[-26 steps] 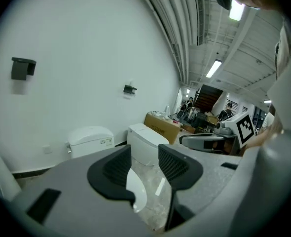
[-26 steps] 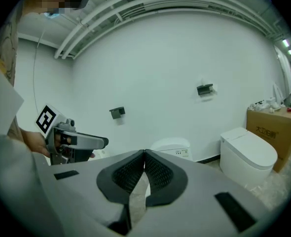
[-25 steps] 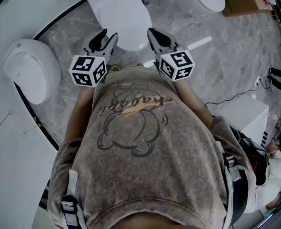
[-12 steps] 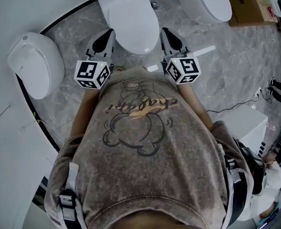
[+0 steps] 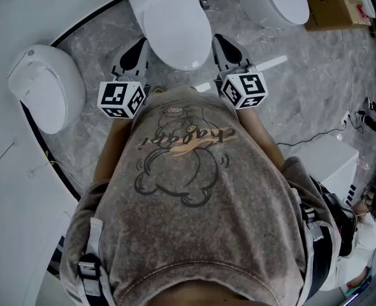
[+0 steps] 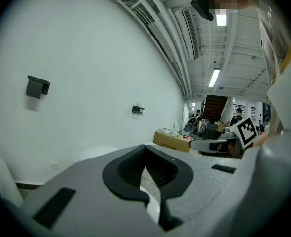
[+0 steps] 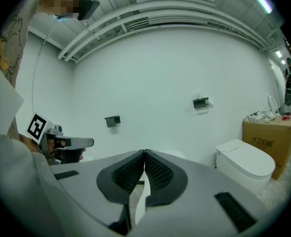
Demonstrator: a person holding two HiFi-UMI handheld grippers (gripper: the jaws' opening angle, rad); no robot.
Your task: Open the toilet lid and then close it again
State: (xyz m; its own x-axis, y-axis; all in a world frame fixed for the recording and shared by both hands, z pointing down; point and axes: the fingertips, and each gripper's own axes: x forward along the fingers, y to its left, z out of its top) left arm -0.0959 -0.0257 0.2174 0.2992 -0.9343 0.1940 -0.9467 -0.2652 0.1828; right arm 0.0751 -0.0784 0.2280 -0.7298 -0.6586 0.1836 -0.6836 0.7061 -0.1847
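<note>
In the head view we see a white toilet with its oval lid [image 5: 177,27] down. It stands on the grey marbled floor [image 5: 303,88], straight ahead of the person in the grey-brown printed T-shirt [image 5: 194,196]. The left gripper [image 5: 136,51] and the right gripper [image 5: 225,48] flank the lid's near end, one just beside each side. From here we cannot tell whether either touches it. A second white toilet [image 5: 44,88] sits on the raised white platform [image 5: 9,190] along the floor's left edge. A third white toilet [image 5: 274,2] stands toward the floor's far right corner, next to a brown cardboard box [image 5: 331,2].

In the left gripper view we find the left gripper's dark ribbed jaws closed tip to tip with nothing held between them. They point nearly level at a plain white wall [image 6: 86,83] that carries two dark brackets [image 6: 37,87]. The right gripper and its marker cube [image 6: 245,130] show at the right.

In the right gripper view the right gripper's jaws likewise meet at the tips and hold nothing. The left gripper with its own marker cube [image 7: 36,126] shows at the left. Another closed white toilet [image 7: 246,164] stands on the floor at the right, before the cardboard box.
</note>
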